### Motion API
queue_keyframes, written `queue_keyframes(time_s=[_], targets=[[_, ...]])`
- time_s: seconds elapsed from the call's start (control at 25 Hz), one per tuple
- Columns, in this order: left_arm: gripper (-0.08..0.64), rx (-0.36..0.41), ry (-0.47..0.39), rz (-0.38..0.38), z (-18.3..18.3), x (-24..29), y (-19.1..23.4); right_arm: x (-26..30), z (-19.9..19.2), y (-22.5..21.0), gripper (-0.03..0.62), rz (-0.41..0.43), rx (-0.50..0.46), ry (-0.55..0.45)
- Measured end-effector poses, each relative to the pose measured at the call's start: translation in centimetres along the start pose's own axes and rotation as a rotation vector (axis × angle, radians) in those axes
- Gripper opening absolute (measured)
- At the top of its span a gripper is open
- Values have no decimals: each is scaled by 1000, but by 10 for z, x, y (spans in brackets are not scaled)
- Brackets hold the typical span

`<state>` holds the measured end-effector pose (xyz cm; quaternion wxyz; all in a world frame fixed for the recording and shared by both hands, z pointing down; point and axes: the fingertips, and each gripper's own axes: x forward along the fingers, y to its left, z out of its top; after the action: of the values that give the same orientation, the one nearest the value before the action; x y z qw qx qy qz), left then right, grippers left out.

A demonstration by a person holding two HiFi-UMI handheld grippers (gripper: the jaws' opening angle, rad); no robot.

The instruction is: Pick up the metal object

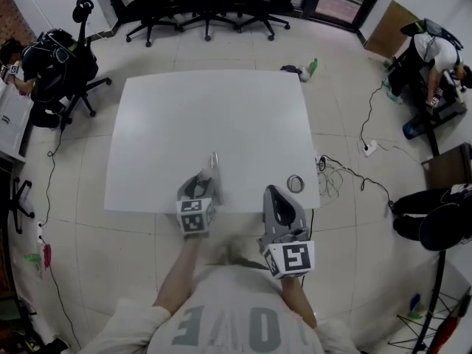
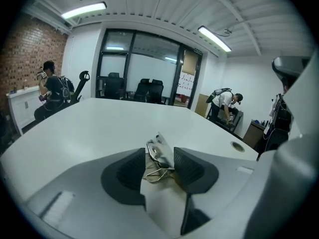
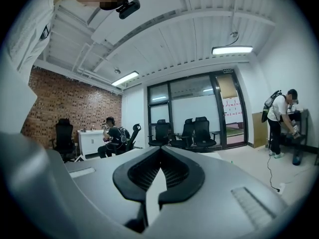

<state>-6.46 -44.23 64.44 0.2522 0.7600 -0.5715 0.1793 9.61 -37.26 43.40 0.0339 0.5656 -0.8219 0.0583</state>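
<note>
Office, meeting-room type with an open floor.

- Large white rectangular table (image 1: pixel 221 116) sits under the left gripper (image 2: pixel 159 152) fingers (image 2: pixel 130 169). A round metal cable grommet (image 1: pixel 296 184) is set in the top to their right.
- A row of black wheeled office chairs (image 1: pixel 206 9) stands far beyond the fingertips, in front of a black-framed glass partition wall (image 2: pixel 144 68).
- Red brick wall (image 2: pixel 27 59) is off to the fingers' left. Fluorescent strip lights (image 2: pixel 83 10) run along the white panelled ceiling overhead.
- White tiled floor (image 1: pixel 339 65), with loose black cables and a white power strip (image 1: pixel 371 148) out to the right.
- Other people (image 1: pixel 44 57) wearing backpack rigs work at the side benches.
</note>
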Motion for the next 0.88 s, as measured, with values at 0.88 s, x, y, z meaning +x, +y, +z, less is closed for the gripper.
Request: queue_keyframes(time_s=[0.88], targets=[[8,233,-586,64,160,-126,-28,4,5,19,12,81,24,-22]])
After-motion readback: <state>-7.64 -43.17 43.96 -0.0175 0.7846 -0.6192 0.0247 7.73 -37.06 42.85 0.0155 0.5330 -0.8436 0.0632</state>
